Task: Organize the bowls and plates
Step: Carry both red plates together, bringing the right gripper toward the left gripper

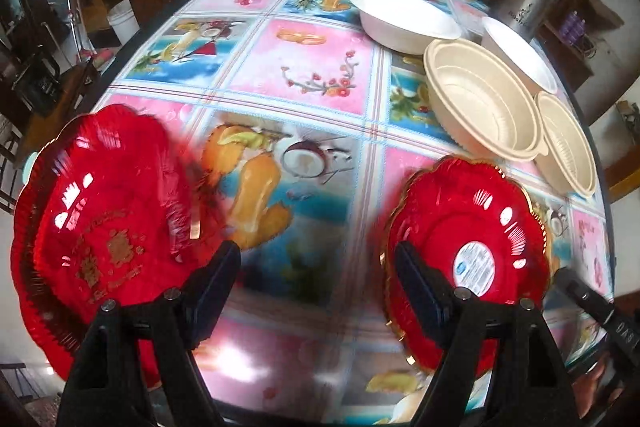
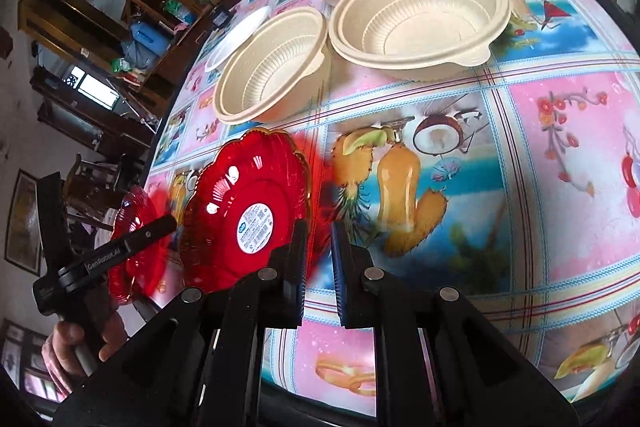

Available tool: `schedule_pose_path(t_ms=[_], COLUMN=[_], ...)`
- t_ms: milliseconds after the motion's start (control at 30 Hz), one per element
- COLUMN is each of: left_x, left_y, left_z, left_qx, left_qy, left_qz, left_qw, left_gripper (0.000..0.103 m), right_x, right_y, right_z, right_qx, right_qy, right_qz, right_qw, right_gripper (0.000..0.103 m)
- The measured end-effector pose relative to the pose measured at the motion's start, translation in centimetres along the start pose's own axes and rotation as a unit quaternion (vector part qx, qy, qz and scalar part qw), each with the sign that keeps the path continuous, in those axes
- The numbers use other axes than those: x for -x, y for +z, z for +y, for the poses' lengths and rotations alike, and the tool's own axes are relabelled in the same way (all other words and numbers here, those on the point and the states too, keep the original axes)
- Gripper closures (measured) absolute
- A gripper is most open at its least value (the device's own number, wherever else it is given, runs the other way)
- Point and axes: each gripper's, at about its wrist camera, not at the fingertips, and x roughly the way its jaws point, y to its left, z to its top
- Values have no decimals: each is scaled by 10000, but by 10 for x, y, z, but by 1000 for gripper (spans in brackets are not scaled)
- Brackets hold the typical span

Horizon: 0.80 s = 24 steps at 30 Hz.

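Nothing looked stacked yet: the right gripper (image 2: 318, 267) was clenched empty, the left gripper (image 1: 318, 291) gaped empty between two red plates (image 1: 468, 259) at the table's (image 1: 304, 75) near edge, bowls (image 1: 480, 103) scattered along its far side.

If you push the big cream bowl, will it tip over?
Probably not: the big cream bowl sits low and wide. It looks like thin moulded plastic, so it is likely light, and it would probably slide easily on the glossy tablecloth.
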Motion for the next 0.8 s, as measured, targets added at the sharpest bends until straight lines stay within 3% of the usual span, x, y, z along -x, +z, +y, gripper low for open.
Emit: schedule_pose_path(t_ms=[367, 667, 800], left_x=[-26, -22, -21], left_y=[9, 7, 6], left_z=[-11, -18, -21], left_qx=[122, 77, 7], left_qy=[-161, -367, -489], left_qz=[563, 564, 574], left_qw=[9982, 9977, 9972], left_gripper=[24, 24, 26], right_x=[-11, -10, -14], right_y=[8, 9, 7], right_z=[-2, 4, 8], right_qx=[-122, -143, -189], right_qy=[34, 195, 153], right_qz=[247, 369, 433], right_qw=[9996, 9990, 9988], right_gripper=[91, 91, 84])
